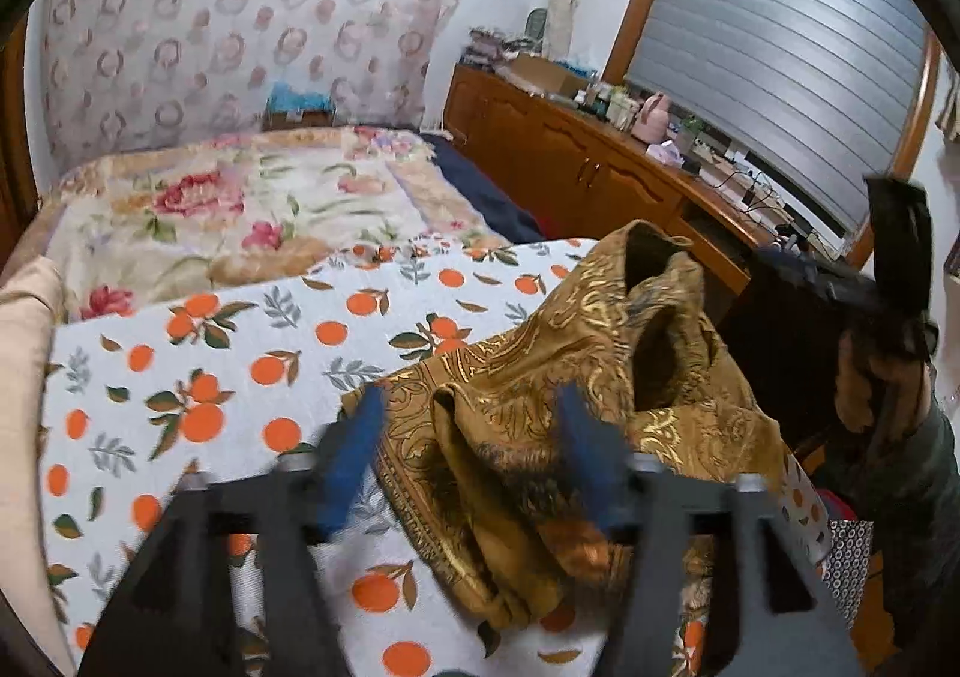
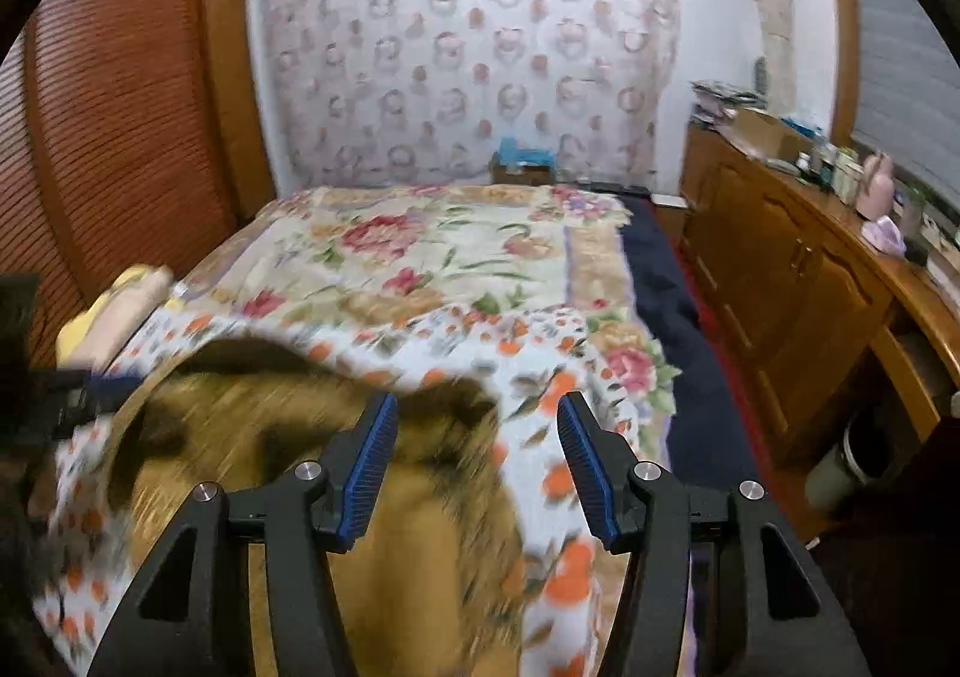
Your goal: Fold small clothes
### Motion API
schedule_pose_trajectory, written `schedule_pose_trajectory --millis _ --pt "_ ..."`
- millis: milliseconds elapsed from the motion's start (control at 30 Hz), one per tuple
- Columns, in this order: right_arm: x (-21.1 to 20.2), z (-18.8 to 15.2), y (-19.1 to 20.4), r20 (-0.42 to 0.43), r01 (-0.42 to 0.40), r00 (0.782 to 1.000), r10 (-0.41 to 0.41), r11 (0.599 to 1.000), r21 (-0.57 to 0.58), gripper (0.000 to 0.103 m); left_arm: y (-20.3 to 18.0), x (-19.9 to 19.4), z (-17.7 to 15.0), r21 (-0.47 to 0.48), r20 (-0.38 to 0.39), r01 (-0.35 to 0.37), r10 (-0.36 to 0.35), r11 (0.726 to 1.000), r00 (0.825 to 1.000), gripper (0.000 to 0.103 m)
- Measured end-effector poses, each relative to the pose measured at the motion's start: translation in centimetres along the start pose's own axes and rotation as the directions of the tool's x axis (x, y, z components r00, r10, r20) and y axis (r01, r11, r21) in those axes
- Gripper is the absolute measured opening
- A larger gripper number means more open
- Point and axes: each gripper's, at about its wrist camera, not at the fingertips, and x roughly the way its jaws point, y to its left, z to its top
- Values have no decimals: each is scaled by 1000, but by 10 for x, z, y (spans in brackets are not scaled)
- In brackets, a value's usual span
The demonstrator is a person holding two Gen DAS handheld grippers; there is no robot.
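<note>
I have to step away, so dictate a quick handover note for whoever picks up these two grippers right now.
Left gripper: open, holding nothing, blue-padded fingers poised over the near edge of the garment.
Right gripper: open, holding nothing, above the same garment; its view is motion-blurred.
The job's thing: one mustard-brown garment with gold scroll print lies crumpled in a heap on the white cloth printed with oranges, spread over the floral bedspread.
Done: nothing folded yet.
Left: spread the garment flat, fold it, set it aside. No other small clothes are clearly visible.
</note>
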Motion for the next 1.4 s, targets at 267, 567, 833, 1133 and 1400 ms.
schedule_pose_trajectory --millis 267,567,833,1133,1400 --pt "-35 -78 65 -136 -90 987 82 995 -51 57 -7 -32 -10 67 50 -43 40 997 998 86" --pt "-33 -125 97 -247 -169 958 146 983 -72 57 -4 -53 -38 41 57 -46 43 998 997 86" --pt "-42 -138 116 -271 -195 950 159 974 -113 57 -6 -46 -56 29 19 -43 43 999 999 86" --pt "-38 -154 118 -244 -174 963 114 955 -239 33 -11 -41 -57 39 6 -42 42 998 999 86" --pt "-52 -125 89 -137 -152 983 126 967 -204 5 -14 -35 -58 48 -9 -54 54 997 998 86"
